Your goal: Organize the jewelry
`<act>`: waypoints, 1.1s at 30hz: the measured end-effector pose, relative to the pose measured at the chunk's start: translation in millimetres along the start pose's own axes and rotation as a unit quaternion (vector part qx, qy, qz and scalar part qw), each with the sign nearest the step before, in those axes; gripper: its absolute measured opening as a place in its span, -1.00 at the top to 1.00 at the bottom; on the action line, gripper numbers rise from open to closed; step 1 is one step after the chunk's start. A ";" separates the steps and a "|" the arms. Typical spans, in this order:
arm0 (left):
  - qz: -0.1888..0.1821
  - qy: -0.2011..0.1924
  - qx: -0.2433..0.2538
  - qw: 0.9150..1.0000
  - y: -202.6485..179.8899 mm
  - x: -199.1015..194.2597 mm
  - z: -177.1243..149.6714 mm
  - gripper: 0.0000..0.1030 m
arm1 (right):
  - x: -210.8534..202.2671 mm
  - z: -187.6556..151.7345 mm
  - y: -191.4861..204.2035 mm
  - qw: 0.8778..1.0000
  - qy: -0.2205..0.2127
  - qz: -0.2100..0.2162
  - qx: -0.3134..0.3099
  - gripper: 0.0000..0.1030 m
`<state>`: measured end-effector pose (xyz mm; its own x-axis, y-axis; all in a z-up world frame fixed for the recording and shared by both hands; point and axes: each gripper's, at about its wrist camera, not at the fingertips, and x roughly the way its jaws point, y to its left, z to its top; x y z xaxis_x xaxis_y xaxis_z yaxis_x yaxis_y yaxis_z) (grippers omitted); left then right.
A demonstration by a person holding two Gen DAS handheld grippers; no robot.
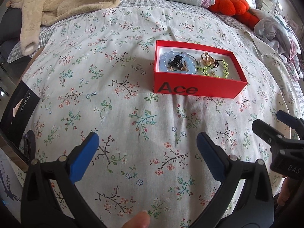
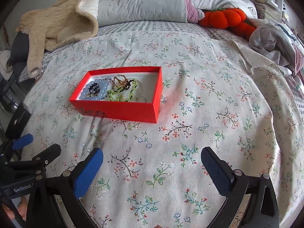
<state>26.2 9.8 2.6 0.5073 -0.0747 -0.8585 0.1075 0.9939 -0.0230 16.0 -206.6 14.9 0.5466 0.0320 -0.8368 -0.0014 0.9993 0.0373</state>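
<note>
Left wrist: red box [image 1: 199,91] (jewelry inside) beyond left gripper [image 1: 147,138]

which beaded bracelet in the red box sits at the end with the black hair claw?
The pale blue bracelet: big round beads, ringing the black hair claw. The green bracelet lies further right.

Soft daylight falls evenly across my floral bedspread [image 1: 133,98]; shadows stay faint, focus is sharp, and fisheye curvature darkens every corner.

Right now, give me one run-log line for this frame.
left gripper open, empty | right gripper open, empty | jewelry in red box | box on bed
</note>
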 end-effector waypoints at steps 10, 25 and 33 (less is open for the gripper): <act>0.000 0.000 0.006 1.000 -8.3 3.2 0.7 -0.98 | 5.4 -1.4 4.8 1.000 0.007 -0.003 -0.004 -1.00; 0.006 -0.002 0.005 1.000 -9.4 3.6 1.4 -0.98 | 10.7 -2.5 6.0 1.000 0.015 -0.006 -0.006 -1.00; 0.006 -0.004 0.005 1.000 -8.2 2.8 1.6 -0.98 | 12.4 -3.2 6.8 1.000 0.018 -0.008 -0.006 -1.00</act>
<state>28.1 1.3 1.2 0.5153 -0.0628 -0.8547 0.1103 0.9939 -0.0065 20.1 -199.3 3.1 0.5161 0.0174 -0.8563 -0.0042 0.9998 0.0178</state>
